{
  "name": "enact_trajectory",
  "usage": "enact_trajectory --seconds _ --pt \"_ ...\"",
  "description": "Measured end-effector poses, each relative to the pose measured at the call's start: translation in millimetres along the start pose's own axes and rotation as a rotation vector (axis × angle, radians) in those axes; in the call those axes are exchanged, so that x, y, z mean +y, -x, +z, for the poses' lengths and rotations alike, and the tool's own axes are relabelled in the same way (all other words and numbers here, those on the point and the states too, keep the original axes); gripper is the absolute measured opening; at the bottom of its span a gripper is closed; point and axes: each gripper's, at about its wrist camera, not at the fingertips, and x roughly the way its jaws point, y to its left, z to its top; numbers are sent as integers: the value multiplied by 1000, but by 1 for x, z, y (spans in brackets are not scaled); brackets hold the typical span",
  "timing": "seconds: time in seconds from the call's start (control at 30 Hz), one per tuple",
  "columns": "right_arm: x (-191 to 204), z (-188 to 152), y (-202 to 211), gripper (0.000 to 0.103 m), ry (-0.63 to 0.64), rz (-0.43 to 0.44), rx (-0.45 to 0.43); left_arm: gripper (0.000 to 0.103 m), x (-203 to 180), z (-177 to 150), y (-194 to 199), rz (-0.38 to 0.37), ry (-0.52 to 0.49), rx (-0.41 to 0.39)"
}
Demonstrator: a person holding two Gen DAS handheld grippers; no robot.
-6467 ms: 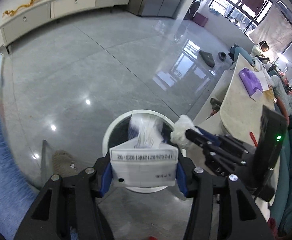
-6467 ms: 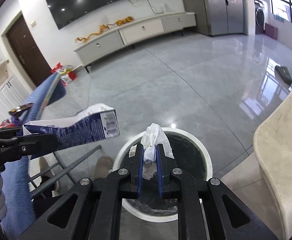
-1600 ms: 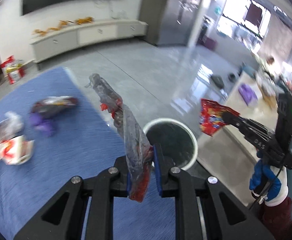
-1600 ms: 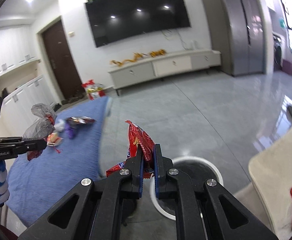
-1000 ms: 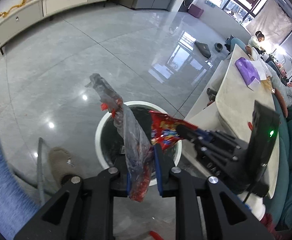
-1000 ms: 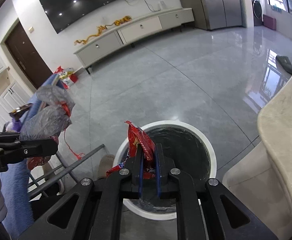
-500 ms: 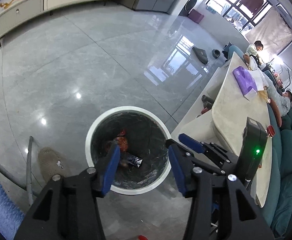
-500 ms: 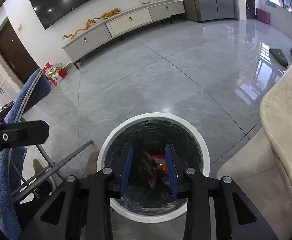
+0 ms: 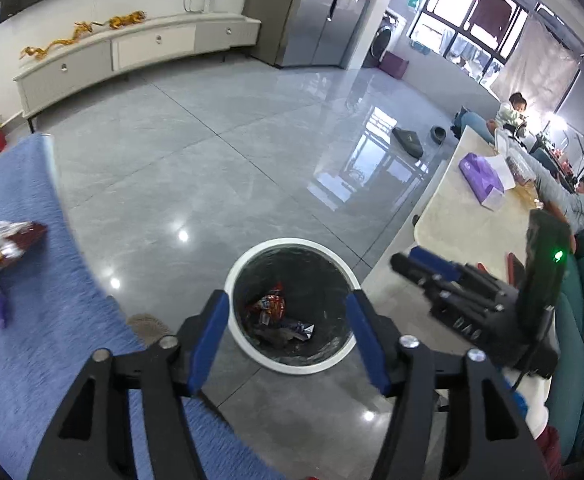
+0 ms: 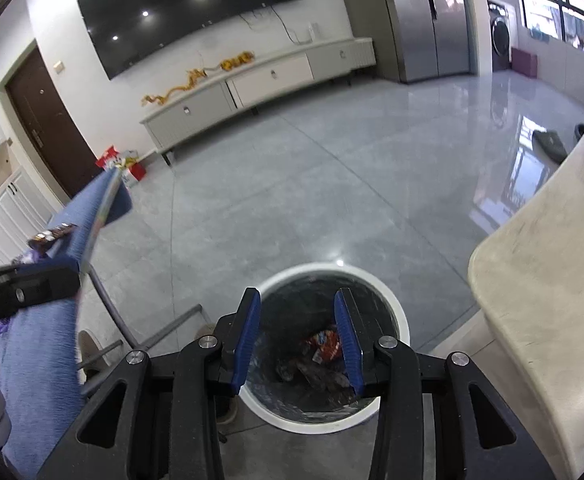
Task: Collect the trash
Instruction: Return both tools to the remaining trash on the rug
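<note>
The floor [image 9: 212, 168] is glossy grey tile that mirrors the windows. The bin [image 9: 292, 364] has a smooth white plastic rim and a shiny black liner. A fuzzy blue cloth [image 9: 32, 300] covers the counter, where a crinkly foil wrapper [image 9: 4, 240] glints

Both views are bright and evenly lit. Daylight pours in from the tall dark-framed windows [image 9: 488, 20] at the far right, blown out to near white. The glossy grey tiled floor [image 9: 228, 168] mirrors them as a pale glare patch and carries small round spots from ceiling lamps; the same lamps show as dots on the black wall-mounted television screen [image 10: 188, 12]. The inside of the round white-rimmed bin [image 9: 292, 368] stays dark and shadowed. Fisheye distortion bends straight edges strongly, and black vignetting fills the corners. The blue cloth-covered counter [image 9: 24, 280] at the left edge looks smeared and soft.
</note>
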Motion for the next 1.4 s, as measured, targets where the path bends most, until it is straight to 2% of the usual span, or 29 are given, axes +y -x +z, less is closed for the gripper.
enact_trajectory --seconds 0.3,0.43,0.63,0.77,0.97,1.13,1.23,1.4 --pt "56 19 60 43 79 47 -117 63 37 -30 83 37 38 -117" --pt "91 27 81 45 131 83 -157 63 63 -47 121 78 72 -169" --pt "134 33 99 46 202 131 -185 64 106 -77 168 166 139 -239" --pt "154 35 107 46 235 145 -193 64 139 -106 191 249 191 -270" --pt "177 31 105 46 281 157 -174 64 192 -158 218 351 287 -289" --pt "197 29 93 46 305 172 -147 64 228 -192 231 388 377 -286" --pt "210 28 82 46 323 183 -124 64 248 -203 235 387 432 -282" --pt "233 25 55 46 355 213 -76 64 262 -200 220 315 491 -267"
